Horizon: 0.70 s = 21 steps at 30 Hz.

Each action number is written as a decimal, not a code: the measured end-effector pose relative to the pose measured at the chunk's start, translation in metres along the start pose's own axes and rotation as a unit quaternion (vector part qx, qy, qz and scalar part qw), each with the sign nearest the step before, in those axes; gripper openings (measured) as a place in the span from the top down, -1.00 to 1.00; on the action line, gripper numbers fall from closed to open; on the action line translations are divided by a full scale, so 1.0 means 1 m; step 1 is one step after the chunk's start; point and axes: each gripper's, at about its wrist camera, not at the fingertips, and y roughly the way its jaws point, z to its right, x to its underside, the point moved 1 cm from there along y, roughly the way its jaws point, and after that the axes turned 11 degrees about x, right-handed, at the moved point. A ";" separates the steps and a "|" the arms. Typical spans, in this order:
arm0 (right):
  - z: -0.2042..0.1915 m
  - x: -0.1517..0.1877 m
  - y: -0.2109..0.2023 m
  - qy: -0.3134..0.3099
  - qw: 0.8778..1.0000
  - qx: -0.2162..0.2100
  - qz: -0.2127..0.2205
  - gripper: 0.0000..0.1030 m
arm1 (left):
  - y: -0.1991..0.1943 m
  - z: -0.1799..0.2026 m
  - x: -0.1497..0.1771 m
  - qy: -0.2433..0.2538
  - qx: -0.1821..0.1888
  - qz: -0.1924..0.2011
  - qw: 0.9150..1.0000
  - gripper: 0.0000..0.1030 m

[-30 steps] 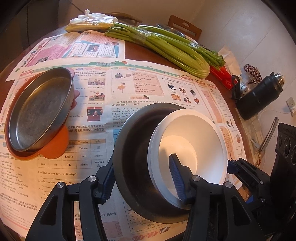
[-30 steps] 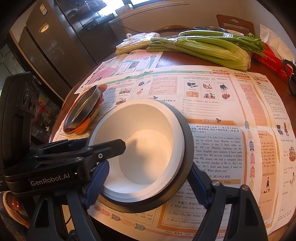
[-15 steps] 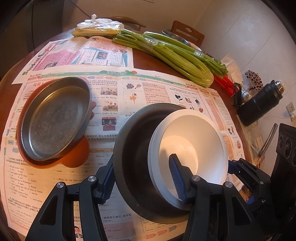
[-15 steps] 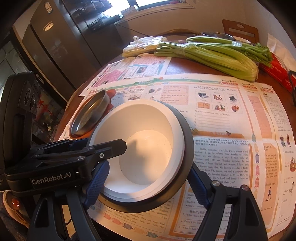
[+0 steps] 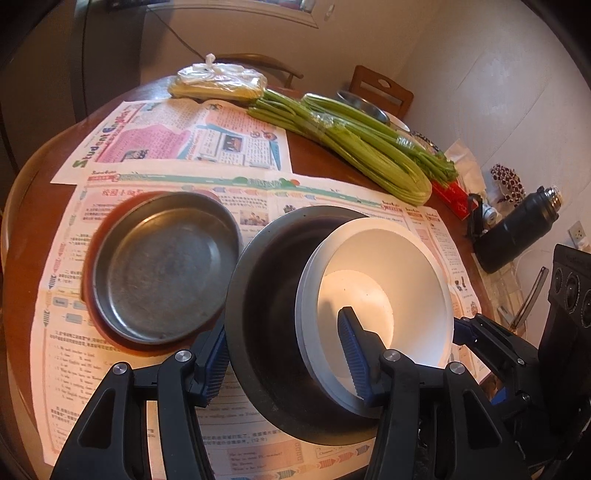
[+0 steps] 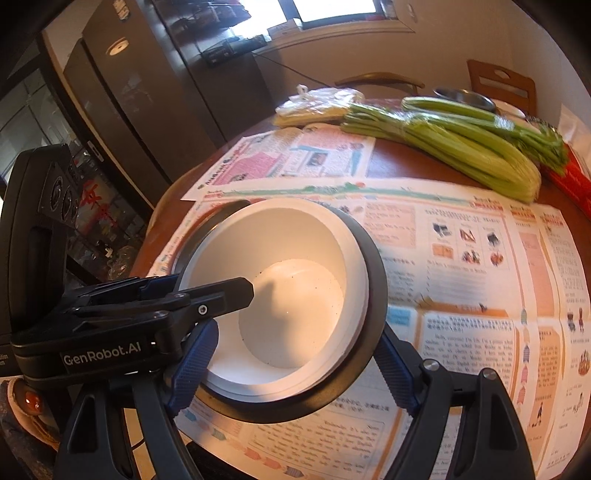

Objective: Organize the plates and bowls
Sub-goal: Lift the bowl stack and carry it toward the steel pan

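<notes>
Left gripper (image 5: 286, 354) clenched on dark bowl (image 5: 266, 317), right gripper (image 6: 295, 343) clenched likewise, white bowl (image 6: 291, 302) nested inside, metal plate (image 5: 159, 266) just beside on newspaper (image 6: 461, 295).

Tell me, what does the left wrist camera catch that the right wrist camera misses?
Only the left view shows the metal plate sitting on an orange plate, and a dark flask. Only the right view shows the dark cabinet and window. Both share the white bowl nested in the dark bowl, gripped by both tongs, plus celery and newspaper.
</notes>
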 end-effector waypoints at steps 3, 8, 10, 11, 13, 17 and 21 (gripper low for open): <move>-0.010 -0.007 0.001 -0.006 1.000 -0.008 0.003 -0.61 | -0.011 -0.009 -0.003 -0.008 0.000 0.011 1.000 -0.09; -0.030 -0.019 0.003 -0.026 0.999 -0.016 0.009 -0.61 | -0.027 -0.025 -0.009 -0.020 -0.007 0.030 0.999 -0.10; -0.039 -0.025 0.006 -0.032 0.999 -0.022 0.010 -0.61 | -0.034 -0.033 -0.010 -0.024 -0.012 0.038 0.999 -0.10; -0.044 -0.027 0.007 -0.036 0.999 -0.025 0.010 -0.61 | -0.037 -0.037 -0.011 -0.027 -0.015 0.041 0.999 -0.10; -0.051 -0.030 0.008 -0.043 0.999 -0.029 0.012 -0.61 | -0.042 -0.045 -0.012 -0.033 -0.019 0.047 0.998 -0.10; -0.066 -0.039 0.016 -0.055 0.998 -0.034 0.014 -0.61 | -0.049 -0.060 -0.015 -0.046 -0.024 0.055 0.997 -0.09; -0.078 -0.045 0.023 -0.064 0.997 -0.037 0.011 -0.61 | -0.053 -0.072 -0.018 -0.056 -0.025 0.060 0.996 -0.10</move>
